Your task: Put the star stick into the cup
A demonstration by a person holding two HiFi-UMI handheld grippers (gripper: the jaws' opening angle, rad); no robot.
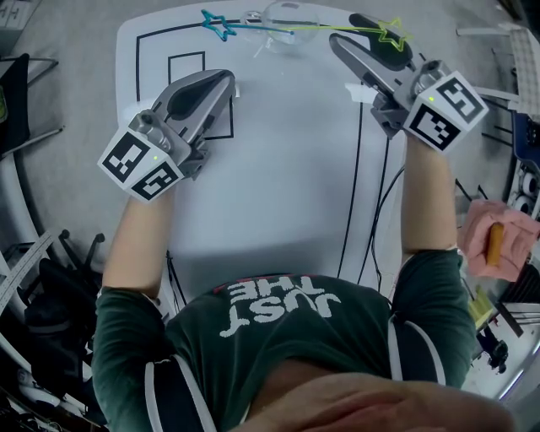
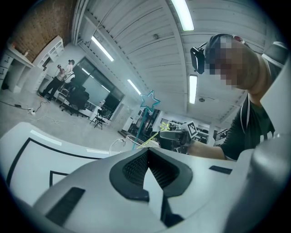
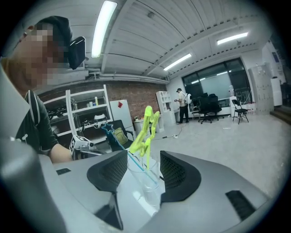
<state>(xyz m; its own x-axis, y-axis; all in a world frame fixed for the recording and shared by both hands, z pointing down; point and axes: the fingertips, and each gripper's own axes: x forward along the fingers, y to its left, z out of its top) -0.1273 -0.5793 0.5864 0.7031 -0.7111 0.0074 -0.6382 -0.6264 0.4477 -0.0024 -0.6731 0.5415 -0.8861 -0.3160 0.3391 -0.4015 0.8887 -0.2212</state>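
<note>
Our right gripper (image 3: 143, 169) stands wide around the green stick (image 3: 146, 129), which already leans in the cup (image 3: 148, 186) beside a blue stick (image 1: 218, 24), so the release looks done. Our left gripper (image 2: 148, 159) rests pinched together, empty. Next, we judge, the right should back straight off without tipping the cup.

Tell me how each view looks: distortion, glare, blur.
Head view: even light, sharp, the clear cup hard to make out against the white table. Left gripper view: fisheye bending, bright ceiling strips. Right gripper view: same bending, dark corners, yellow star slightly soft.
</note>
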